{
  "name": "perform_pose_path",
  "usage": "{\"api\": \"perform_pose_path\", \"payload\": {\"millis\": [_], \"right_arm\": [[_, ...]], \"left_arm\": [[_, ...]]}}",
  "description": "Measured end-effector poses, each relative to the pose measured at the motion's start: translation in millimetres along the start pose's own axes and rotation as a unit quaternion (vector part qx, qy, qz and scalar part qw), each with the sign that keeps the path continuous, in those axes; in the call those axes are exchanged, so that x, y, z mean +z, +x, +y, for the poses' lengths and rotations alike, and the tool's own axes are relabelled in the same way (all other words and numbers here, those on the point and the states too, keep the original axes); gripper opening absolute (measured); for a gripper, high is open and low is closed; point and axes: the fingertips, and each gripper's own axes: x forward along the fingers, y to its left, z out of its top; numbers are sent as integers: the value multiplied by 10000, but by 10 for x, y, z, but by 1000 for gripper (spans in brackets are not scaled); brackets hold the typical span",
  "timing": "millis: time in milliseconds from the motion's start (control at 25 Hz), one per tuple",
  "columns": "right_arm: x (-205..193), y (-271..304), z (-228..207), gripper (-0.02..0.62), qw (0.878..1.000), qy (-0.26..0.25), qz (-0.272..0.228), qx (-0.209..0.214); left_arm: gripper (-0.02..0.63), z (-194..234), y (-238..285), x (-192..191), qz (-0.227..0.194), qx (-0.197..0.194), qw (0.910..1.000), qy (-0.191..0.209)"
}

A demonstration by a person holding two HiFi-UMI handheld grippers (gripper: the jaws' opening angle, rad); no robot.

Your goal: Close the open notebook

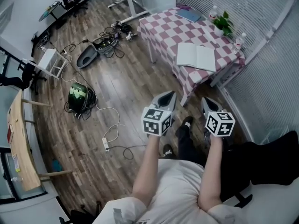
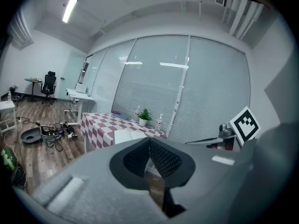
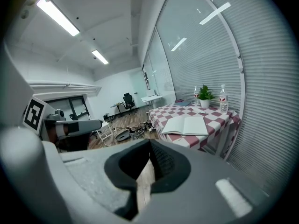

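An open white notebook lies flat on the red-and-white checked table, near its front edge. It also appears in the right gripper view as the notebook, both pages up. In the left gripper view only a corner of the notebook shows above the jaws. My left gripper and right gripper hang side by side over the wooden floor, short of the table and well apart from the notebook. Both are shut with nothing between the jaws: left gripper, right gripper.
A potted plant, two water bottles and a blue book stand at the table's far side. Blinds close off the right. Cables and a power strip, a grey shell and a green bag lie on the floor at left.
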Motion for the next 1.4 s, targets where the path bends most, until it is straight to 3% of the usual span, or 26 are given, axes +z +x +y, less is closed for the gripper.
{"api": "perform_pose_path", "payload": {"millis": [440, 680, 880, 1160, 1400], "right_arm": [[280, 678, -163, 2, 9997, 9, 138, 196], [624, 1144, -440, 2, 9996, 23, 124, 253], [993, 1537, -648, 2, 9977, -326, 212, 548], [1359, 2023, -1343, 2, 9975, -354, 321, 522], [1318, 2395, -1996, 2, 9979, -117, 500, 392]], "left_arm": [[9, 516, 305, 132, 134, 289, 9995, -40], [9, 817, 727, 320, 210, 376, 9991, -10], [9, 1029, 1251, 543, 143, 436, 9987, -210], [9, 1209, 2129, 637, 354, 448, 9980, -280], [9, 1340, 2805, 438, 568, 567, 9960, -382]]}}
